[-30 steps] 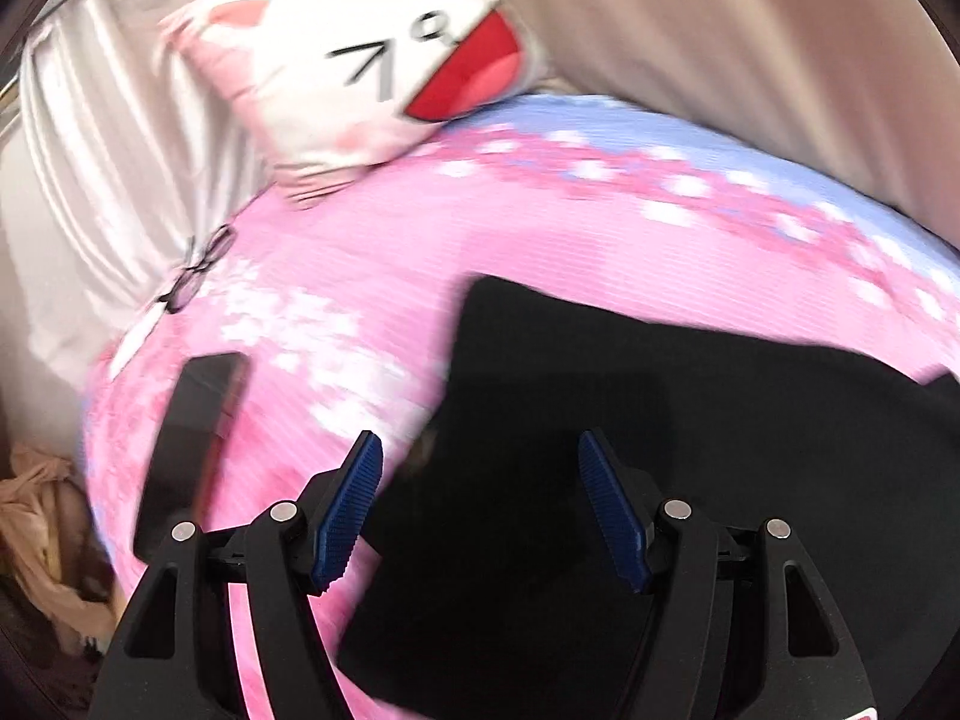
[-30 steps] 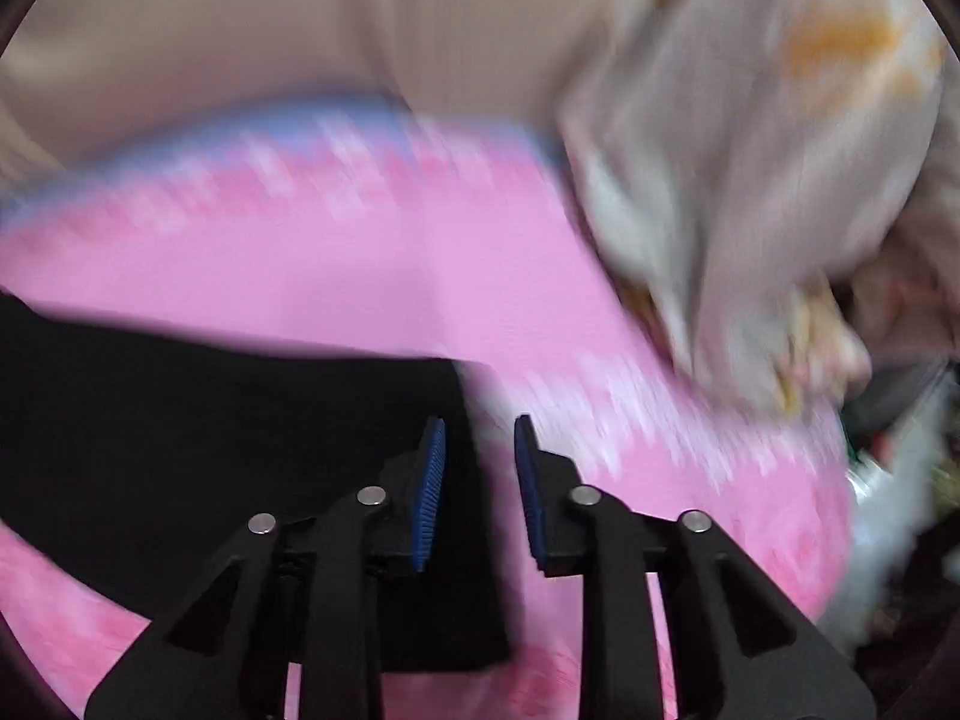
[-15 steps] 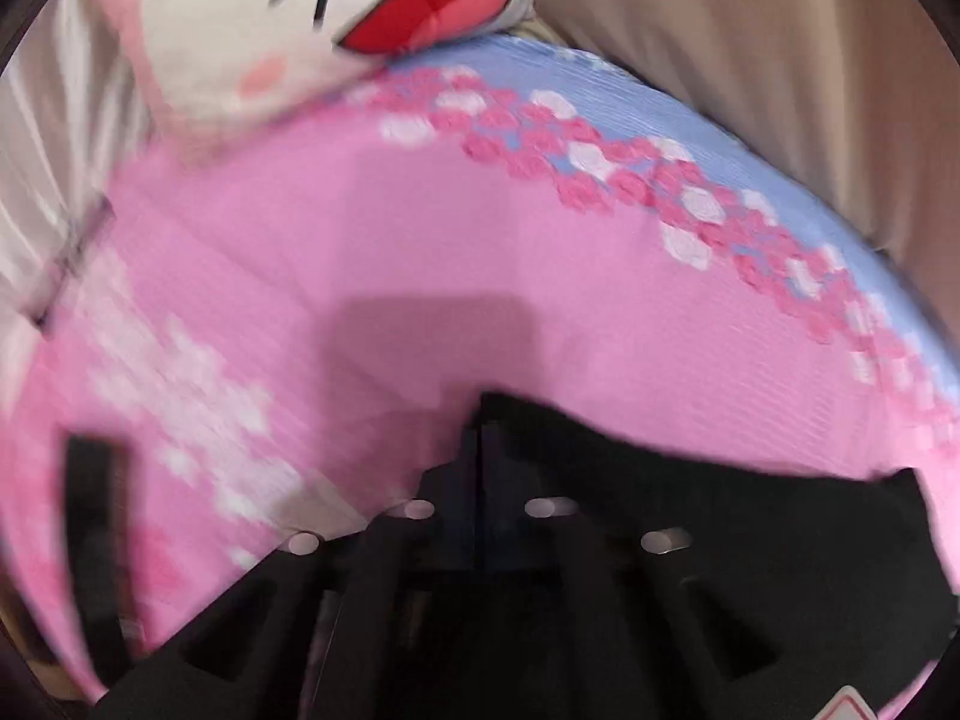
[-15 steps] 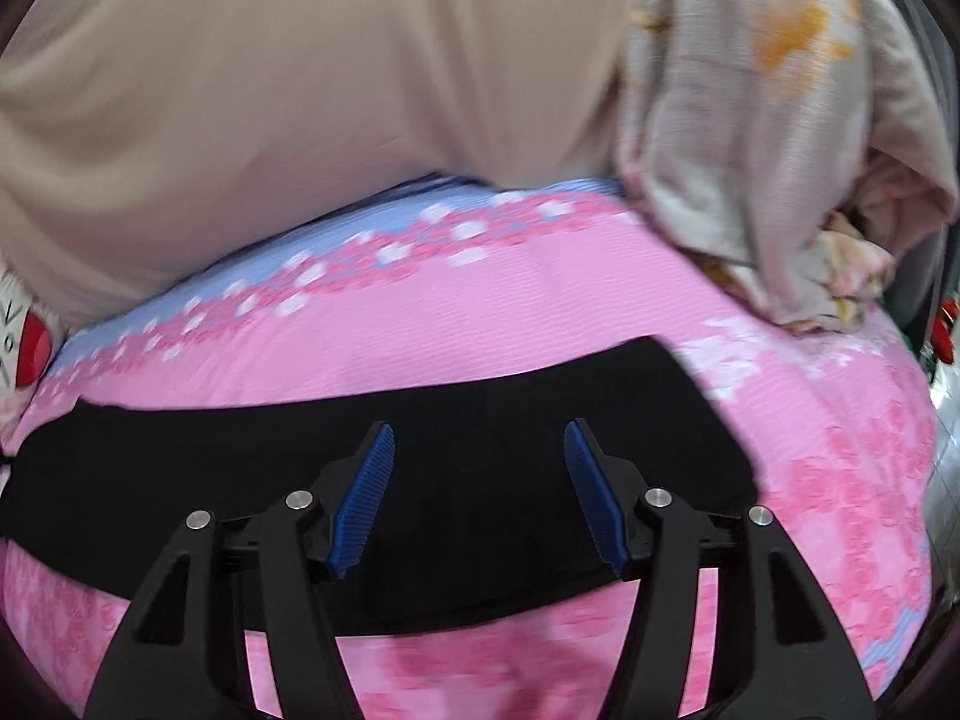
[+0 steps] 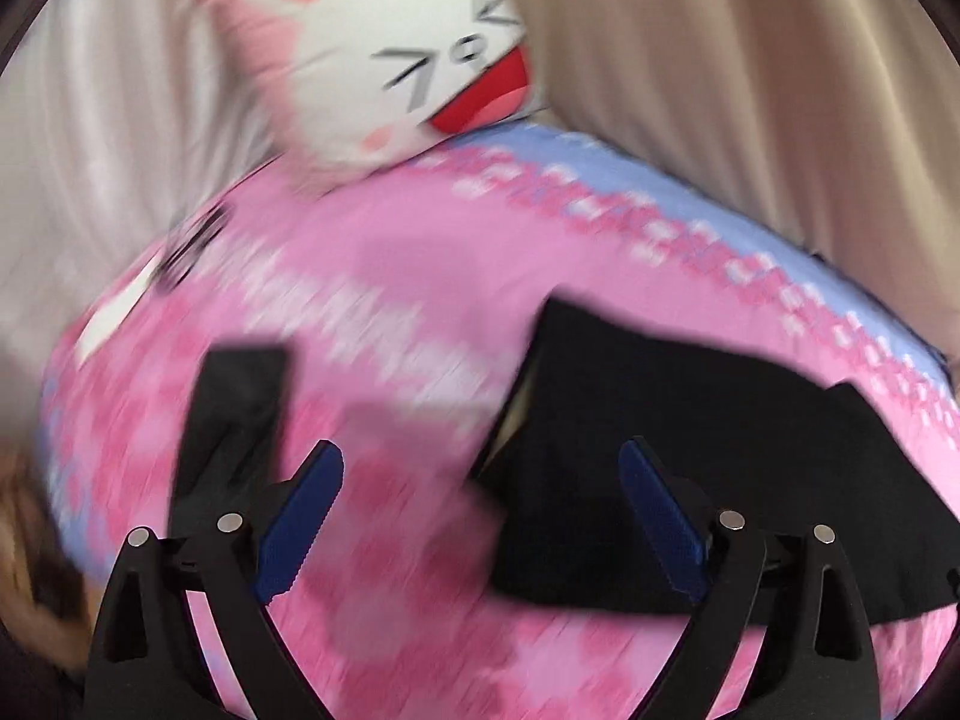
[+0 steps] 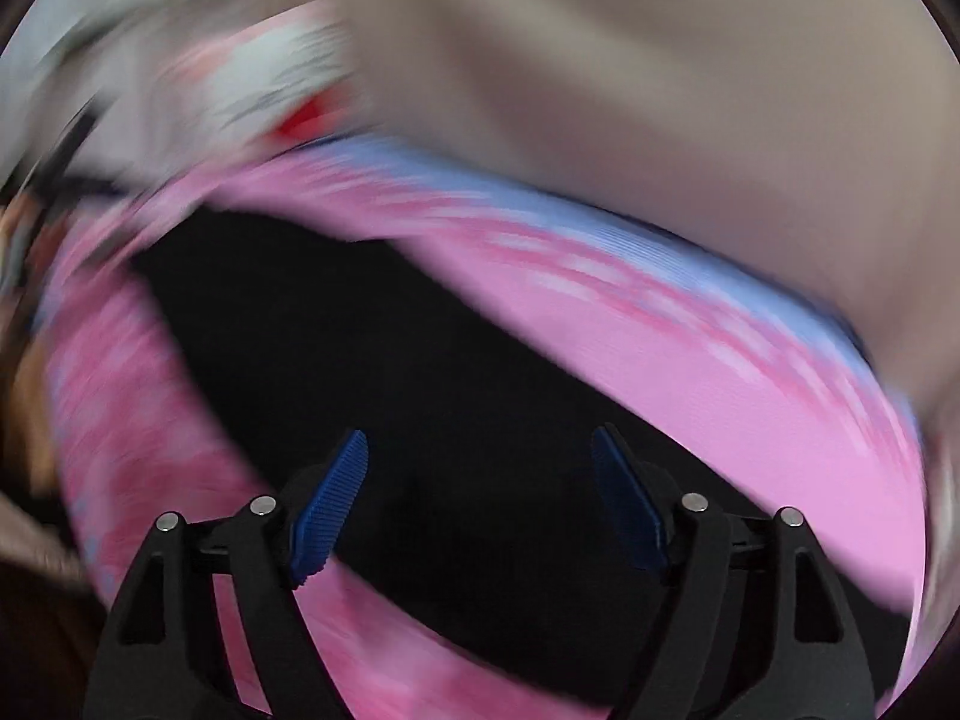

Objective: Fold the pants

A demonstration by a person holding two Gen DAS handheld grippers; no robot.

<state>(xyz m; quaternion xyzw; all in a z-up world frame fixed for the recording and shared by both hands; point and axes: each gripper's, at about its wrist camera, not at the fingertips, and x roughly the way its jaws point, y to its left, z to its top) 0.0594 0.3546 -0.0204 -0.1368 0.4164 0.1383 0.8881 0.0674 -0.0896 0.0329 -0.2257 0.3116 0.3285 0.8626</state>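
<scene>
Left gripper [image 5: 480, 516]: jaws spread wide, having just been opening; nothing between the blue pads [image 5: 300, 525], only pink bedding behind the gap. It sits at the bottom centre of the left wrist view.
Right gripper [image 6: 480, 504]: jaws apart, having just been opening; no cloth pinched, the black fabric lies behind and below the pads. It sits at the bottom centre of the right wrist view.
Black pants [image 5: 690, 450]: lying flat on the bed, filling the lower right of the left wrist view, with one end near the frame's centre, where a pale inner strip shows. In the right wrist view they [image 6: 420, 390] run as a dark band from the upper left to the lower right.
Pink bedspread [image 5: 390, 312]: flower-patterned, with a blue band along its far edge; it bears the pants.
Dark flat object [image 5: 234, 414]: rectangular, lying on the bedspread at the lower left of the left wrist view, apart from the pants; too blurred to name.
Cat-face cushion [image 5: 390, 60]: white and pink with a red open mouth, at the upper centre, resting on the far edge of the bed.
Beige curtain [image 5: 750, 90]: hanging behind the bed, upper right.
Blur: both views are smeared, the right wrist view more so.
</scene>
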